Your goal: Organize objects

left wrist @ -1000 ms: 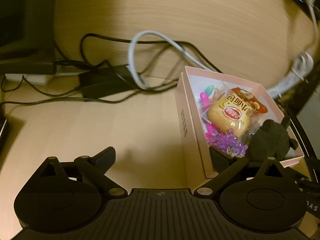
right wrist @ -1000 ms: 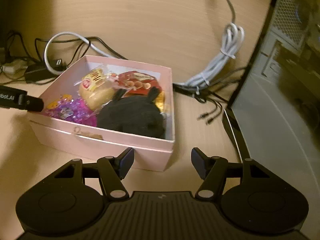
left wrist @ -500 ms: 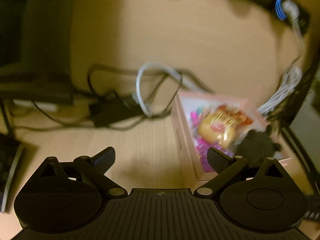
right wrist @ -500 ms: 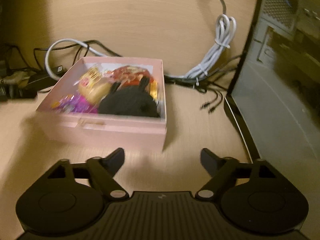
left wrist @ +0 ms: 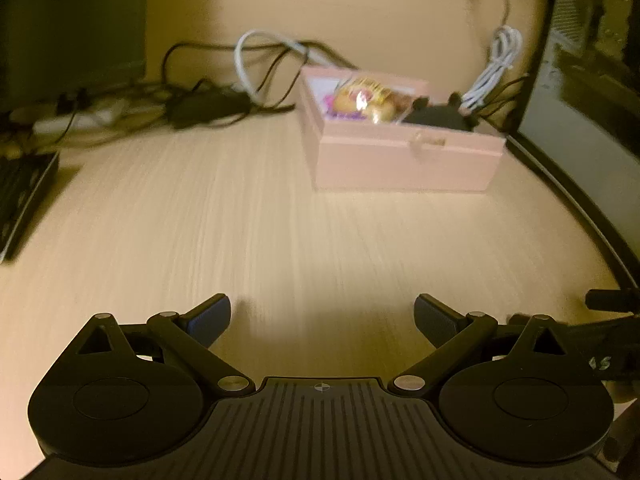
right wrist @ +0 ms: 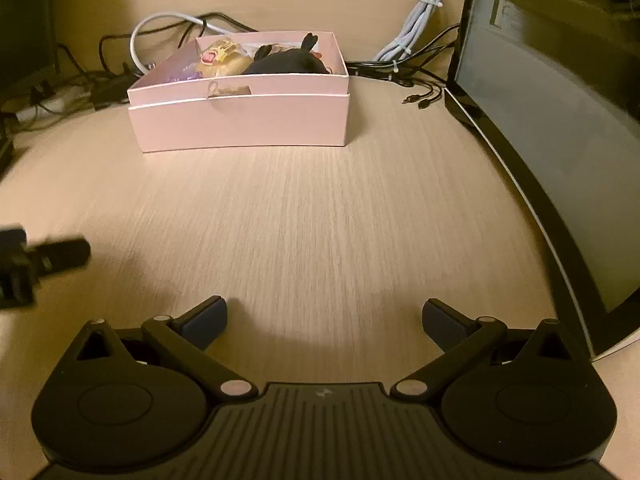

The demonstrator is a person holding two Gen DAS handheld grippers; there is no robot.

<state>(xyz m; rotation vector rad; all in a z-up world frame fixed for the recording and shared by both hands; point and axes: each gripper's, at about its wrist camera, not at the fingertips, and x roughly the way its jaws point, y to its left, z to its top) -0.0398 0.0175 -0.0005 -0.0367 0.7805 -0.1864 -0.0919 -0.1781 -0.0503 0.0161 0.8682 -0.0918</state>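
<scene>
A pink cardboard box [left wrist: 404, 160] [right wrist: 240, 120] stands on the light wooden desk, far ahead of both grippers. Inside it lie a yellow snack packet [left wrist: 360, 100] [right wrist: 224, 58], a black plush toy [left wrist: 436, 114] [right wrist: 288, 62] and purple trinkets [right wrist: 180, 68]. My left gripper [left wrist: 322, 316] is open over bare desk and holds nothing. My right gripper [right wrist: 324, 316] has its jaws opening wide, with only desk between them. The left gripper's tip [right wrist: 40, 260] shows blurred at the left edge of the right wrist view.
Black cables and a power adapter [left wrist: 208, 106] lie behind the box on the left. A bundled white cable [right wrist: 416, 20] lies behind it on the right. A dark computer case [right wrist: 560, 140] walls off the right side. A dark flat device [left wrist: 24, 196] sits at the far left.
Both grippers have drawn back from the box, which now sits far ahead of them. The right jaws have spread wider. The left fingers no longer straddle the box wall.
</scene>
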